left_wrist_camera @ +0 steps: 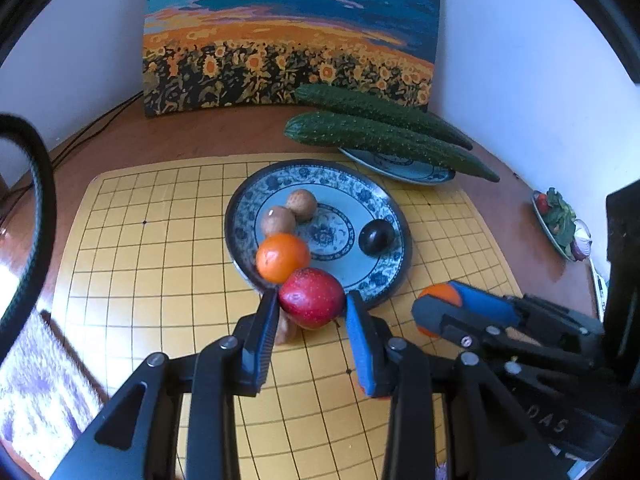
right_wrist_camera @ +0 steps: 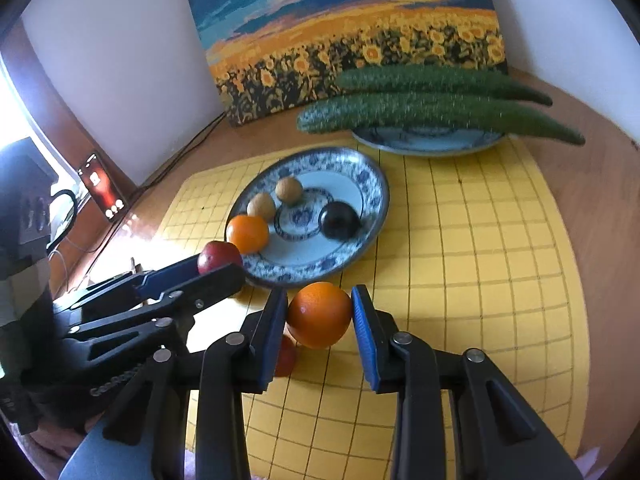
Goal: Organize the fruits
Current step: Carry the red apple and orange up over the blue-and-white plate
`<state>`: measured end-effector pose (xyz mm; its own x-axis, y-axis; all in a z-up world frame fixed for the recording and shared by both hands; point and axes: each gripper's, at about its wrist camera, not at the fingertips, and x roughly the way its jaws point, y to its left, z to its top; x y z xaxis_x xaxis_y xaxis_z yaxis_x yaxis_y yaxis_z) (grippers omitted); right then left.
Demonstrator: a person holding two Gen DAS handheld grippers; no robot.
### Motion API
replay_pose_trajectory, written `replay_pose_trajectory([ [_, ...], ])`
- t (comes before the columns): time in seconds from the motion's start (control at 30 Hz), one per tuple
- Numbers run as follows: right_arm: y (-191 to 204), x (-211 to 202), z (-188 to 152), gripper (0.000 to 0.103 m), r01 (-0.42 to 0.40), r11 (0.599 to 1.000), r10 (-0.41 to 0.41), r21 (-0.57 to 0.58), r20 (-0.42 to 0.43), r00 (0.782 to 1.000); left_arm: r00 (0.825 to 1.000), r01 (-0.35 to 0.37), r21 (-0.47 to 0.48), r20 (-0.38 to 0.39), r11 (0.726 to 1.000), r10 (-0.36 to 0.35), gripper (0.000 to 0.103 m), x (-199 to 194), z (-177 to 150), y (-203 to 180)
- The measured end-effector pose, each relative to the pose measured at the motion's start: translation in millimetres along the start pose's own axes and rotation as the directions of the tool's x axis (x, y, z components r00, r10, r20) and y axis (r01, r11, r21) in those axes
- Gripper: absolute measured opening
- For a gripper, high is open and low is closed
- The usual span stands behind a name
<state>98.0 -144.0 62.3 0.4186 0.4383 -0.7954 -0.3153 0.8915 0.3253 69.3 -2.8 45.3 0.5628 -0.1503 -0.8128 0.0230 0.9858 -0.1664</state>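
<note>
Left gripper (left_wrist_camera: 312, 308) clamped on red apple (left_wrist_camera: 311, 298) at near rim of blue-patterned plate (left_wrist_camera: 384, 196). Right gripper (right_wrist_camera: 319, 312) clamped on orange (right_wrist_camera: 319, 315) above yellow grid mat (right_wrist_camera: 480, 240), just before plate.

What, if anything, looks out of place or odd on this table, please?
Mostly tidy. The two cucumbers are far longer than their small plate and overhang its rim at both ends. One small item lies loose on the yellow grid mat below the held red apple; it is too hidden to identify.
</note>
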Motion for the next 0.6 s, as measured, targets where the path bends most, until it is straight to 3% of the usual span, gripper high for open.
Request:
replay_pose_trajectory([
  [0.6, -5, 19, 50, 0.034, 0.046, 0.997, -0.043, -0.058, 0.048, 0.998, 1.0, -0.015, 0.016, -0.013, 1.0, 0.015, 0.035, 23, 12, -1],
])
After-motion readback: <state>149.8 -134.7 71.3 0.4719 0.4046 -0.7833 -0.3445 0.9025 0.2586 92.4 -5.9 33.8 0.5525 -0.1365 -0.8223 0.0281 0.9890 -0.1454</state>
